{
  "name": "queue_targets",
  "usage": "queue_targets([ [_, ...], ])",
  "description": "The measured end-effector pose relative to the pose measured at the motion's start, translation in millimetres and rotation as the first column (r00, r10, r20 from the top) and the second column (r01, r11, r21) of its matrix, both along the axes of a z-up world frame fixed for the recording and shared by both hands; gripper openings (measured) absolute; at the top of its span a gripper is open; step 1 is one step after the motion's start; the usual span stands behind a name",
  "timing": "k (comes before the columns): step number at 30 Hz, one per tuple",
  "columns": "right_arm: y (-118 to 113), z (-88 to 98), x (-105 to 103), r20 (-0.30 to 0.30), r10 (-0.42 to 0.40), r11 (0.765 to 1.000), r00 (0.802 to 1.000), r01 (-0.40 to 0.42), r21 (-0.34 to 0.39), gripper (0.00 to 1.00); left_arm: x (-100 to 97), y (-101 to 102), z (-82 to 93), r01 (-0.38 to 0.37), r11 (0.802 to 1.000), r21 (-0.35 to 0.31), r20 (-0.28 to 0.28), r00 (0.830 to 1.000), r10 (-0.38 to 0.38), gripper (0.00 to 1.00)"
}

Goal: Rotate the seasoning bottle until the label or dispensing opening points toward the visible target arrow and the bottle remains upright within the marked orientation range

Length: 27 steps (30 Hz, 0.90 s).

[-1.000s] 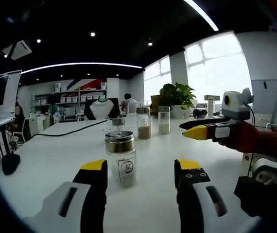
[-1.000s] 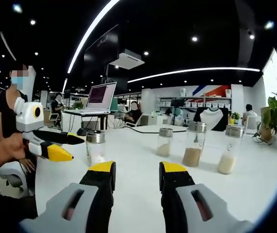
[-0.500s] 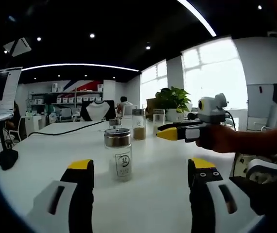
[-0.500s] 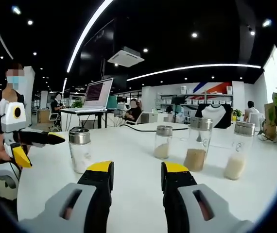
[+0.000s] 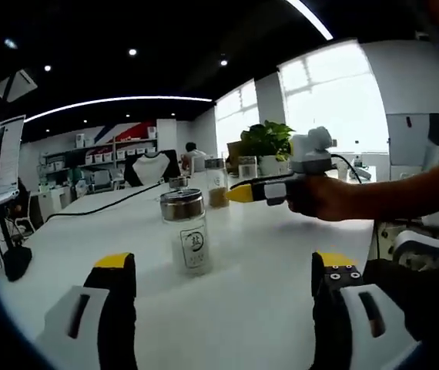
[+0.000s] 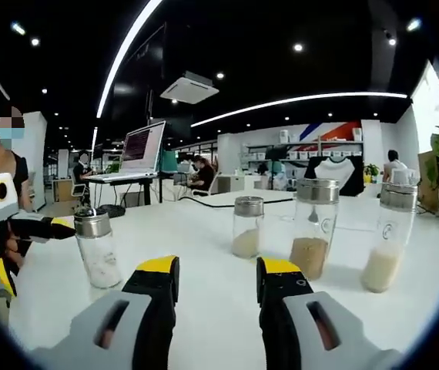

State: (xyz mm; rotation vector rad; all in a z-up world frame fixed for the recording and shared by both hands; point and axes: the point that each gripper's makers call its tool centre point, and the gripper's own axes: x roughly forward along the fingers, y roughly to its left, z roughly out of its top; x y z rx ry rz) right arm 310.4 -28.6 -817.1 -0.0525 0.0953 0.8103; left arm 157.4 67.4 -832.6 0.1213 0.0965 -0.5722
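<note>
Yellow-tipped left tongs [image 5: 223, 270] spread wide apart, gripping nothing, low over the white tabletop [image 5: 250, 254]. Between and just beyond them, upright on the tabletop: seasoning bottle [image 5: 186, 231] with metal cap, label facing the camera. Further back, right tongs [image 5: 239, 193] entering from the right, tips seemingly together, held in a hand [image 5: 320, 196]. In the right gripper view, right tongs [image 6: 216, 270] narrowly parted and empty; three more jars [image 6: 314, 227] standing ahead in a row
</note>
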Motion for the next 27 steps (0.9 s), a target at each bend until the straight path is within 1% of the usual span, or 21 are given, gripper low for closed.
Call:
queue_targets([
  [3,3.7,-0.1,4.2,0.014,0.007,1.000,1.000,-0.006,-0.030,0.40,-0.8,-2.3,3.1,0.009,1.000,-0.018,0.006,1.000,-0.009,1.00],
  [5,6.9,-1.2,8.7,0.010,0.012,0.999,1.000,-0.011,-0.044,0.40,-1.0,-3.5,3.6,0.013,0.999,-0.031,0.002,1.000,-0.013,1.00],
  [8,10.6,-2.6,13.4,-0.014,0.022,0.999,1.000,-0.022,-0.029,0.41,-0.6,-2.9,3.4,0.008,0.999,-0.039,0.000,1.000,-0.008,1.00],
  [9,12.2,-3.2,14.9,-0.013,0.025,0.999,1.000,-0.025,-0.034,0.42,-0.6,-2.7,3.3,0.008,0.999,-0.039,0.000,1.000,-0.008,1.00],
  [10,13.4,-3.8,15.2,-0.011,0.028,0.999,1.000,-0.028,-0.041,0.43,-0.6,-1.9,3.3,0.006,0.999,-0.041,0.001,1.000,-0.006,1.00],
  [11,15.4,-5.1,16.9,0.011,0.034,0.997,0.999,-0.033,-0.075,0.43,0.1,-0.2,3.8,-0.001,0.999,-0.046,0.004,1.000,0.001,1.00],
  [12,17.0,-6.7,19.1,0.006,0.032,0.996,0.999,-0.032,-0.078,0.43,0.8,1.8,3.8,-0.011,0.998,-0.056,0.002,1.000,0.011,1.00],
  [15,19.6,-7.6,25.0,-0.016,0.034,0.997,0.999,-0.035,-0.065,0.44,0.1,2.6,3.4,-0.006,0.998,-0.061,-0.005,1.000,0.005,1.00],
  [18,20.2,-3.7,33.0,-0.009,0.017,0.998,1.000,-0.017,-0.058,0.44,-0.3,4.2,5.5,-0.007,0.998,-0.065,0.001,1.000,0.007,1.00],
  [21,22.3,-0.3,42.2,0.000,-0.011,0.997,1.000,0.011,-0.076,0.44,-0.9,3.4,1.8,-0.001,0.998,-0.056,-0.017,1.000,0.000,1.00],
  [24,22.2,2.3,50.5,-0.006,-0.040,0.997,0.999,0.039,-0.060,0.44,-1.9,2.1,3.3,0.003,0.999,-0.051,-0.010,1.000,-0.004,1.00],
  [27,27.3,3.1,56.2,0.007,-0.049,0.996,0.999,0.049,-0.071,0.42,-2.7,0.6,6.4,0.011,0.998,-0.060,-0.004,1.000,-0.011,1.00],
])
